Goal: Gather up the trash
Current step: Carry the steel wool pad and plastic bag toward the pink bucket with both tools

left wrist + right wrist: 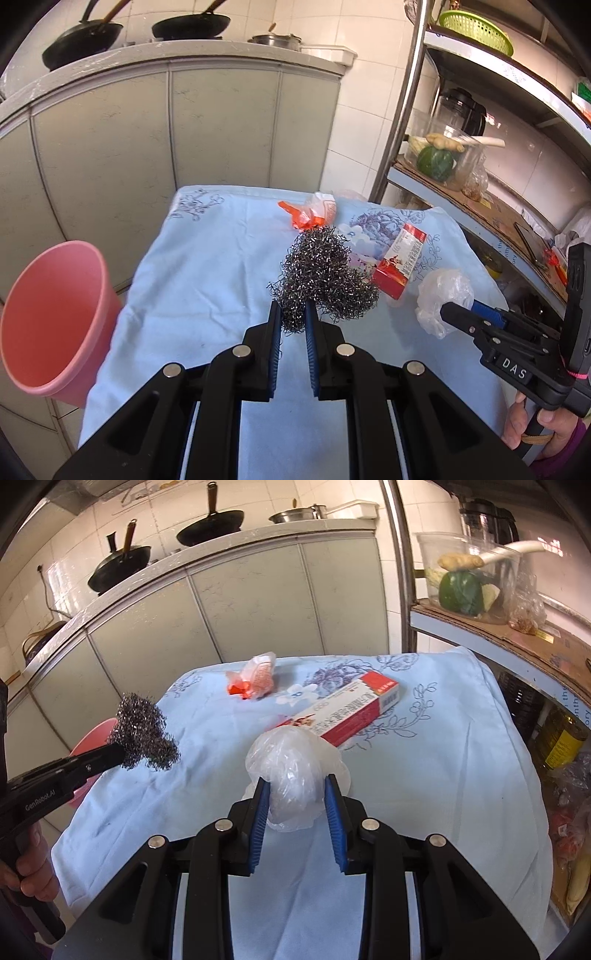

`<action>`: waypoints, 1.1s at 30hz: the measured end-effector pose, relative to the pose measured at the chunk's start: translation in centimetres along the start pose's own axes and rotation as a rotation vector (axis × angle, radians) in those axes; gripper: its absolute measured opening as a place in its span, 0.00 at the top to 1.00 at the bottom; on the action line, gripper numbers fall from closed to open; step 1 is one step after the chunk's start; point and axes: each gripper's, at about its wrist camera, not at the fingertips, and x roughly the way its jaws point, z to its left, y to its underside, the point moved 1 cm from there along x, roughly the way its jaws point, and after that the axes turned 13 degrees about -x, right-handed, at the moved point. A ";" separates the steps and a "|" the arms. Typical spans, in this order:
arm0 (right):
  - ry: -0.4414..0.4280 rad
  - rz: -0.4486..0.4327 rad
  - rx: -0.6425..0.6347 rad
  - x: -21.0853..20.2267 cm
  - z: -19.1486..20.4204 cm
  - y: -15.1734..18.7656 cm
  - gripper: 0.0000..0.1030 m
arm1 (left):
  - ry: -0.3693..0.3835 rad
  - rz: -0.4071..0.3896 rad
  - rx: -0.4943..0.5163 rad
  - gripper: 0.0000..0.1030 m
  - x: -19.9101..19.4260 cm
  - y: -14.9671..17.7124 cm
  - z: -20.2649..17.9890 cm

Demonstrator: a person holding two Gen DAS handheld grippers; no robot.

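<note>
Pale blue floral cloth is spread over the table, a pink bucket set at its left edge. From the left wrist, the left gripper is seen clamped on a steel wool scrubber (lifted, red carton just behind). From the right wrist, the right gripper is closed around a crumpled clear plastic bag, with an orange wrapper lying farther back.
</note>
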 end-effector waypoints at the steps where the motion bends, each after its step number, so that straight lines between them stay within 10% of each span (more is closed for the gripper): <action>1: -0.003 -0.002 -0.008 -0.1 0.3 0.0 0.70 | -0.006 -0.006 -0.005 0.88 -0.3 0.1 0.1; 33: -0.081 0.013 -0.163 0.1 6.7 -0.6 0.70 | -0.090 -0.098 -0.066 0.88 -3.0 1.1 2.9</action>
